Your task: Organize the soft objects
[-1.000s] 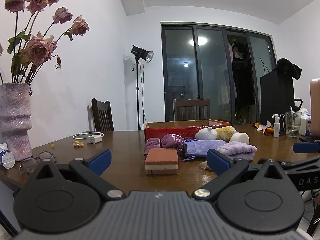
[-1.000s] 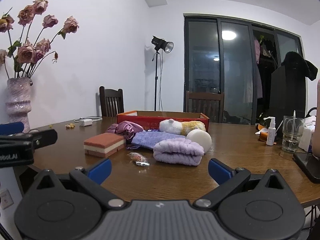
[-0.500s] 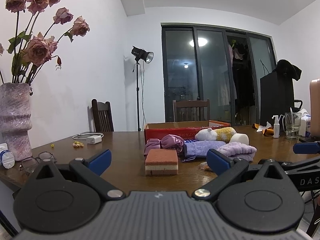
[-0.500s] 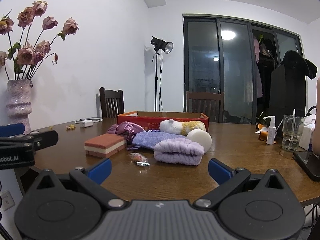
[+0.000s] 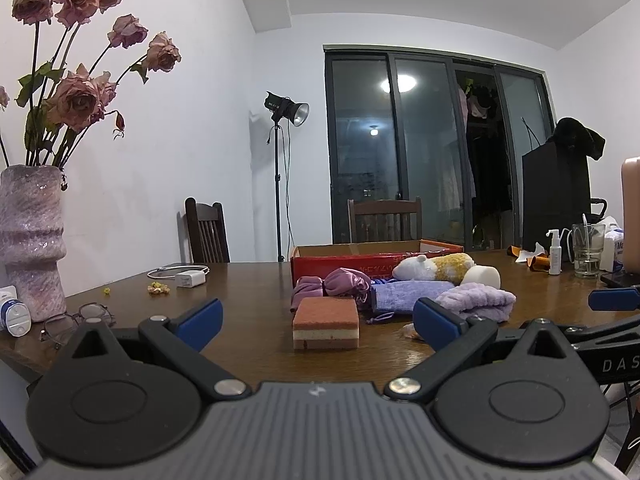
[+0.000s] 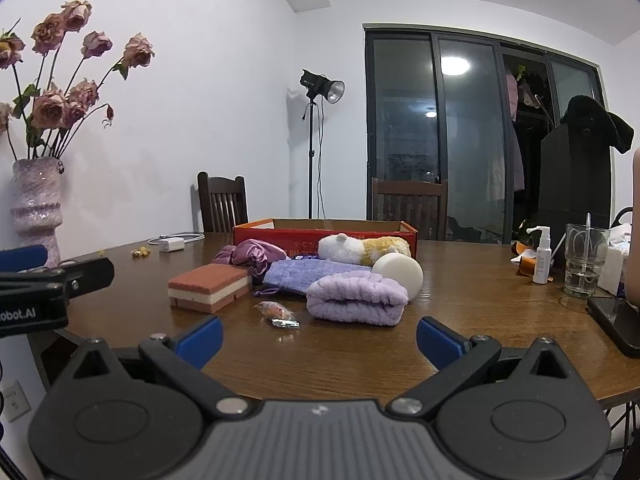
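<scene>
Both tongs are hovering low at the near edge of the surface [image 6: 460, 280], jaws spread wide and gripping nothing: left tongs [image 5: 318, 314], right tongs [image 6: 320, 336]. The soft objects are sitting clustered mid-surface, all outside the red cardboard box [image 6: 324, 234] just behind them: a layered sponge [image 5: 326, 322] nearest the left tongs, a folded lilac towel [image 6: 356, 296] nearest the right tongs, a blue-violet cloth pouch [image 6: 308, 274], a satin purple bonnet [image 6: 256, 254], a plush hamster [image 6: 360, 250] resting against the box front, and a white foam cylinder [image 6: 398, 274] touching the towel. A small wrapped candy [image 6: 276, 312] is lying apart in front. Judgement: the first pick is pending; the sponge is looking like the easiest start, with the jaws needing to straddle its short sides and close gently, since it will compress. The towel may unfold if it is pinched by one layer only. The box interior is hidden from this low angle; contents cannot be told. A drinking glass [image 6: 586, 260] at right is holding a straw, well apart from the work.
</scene>
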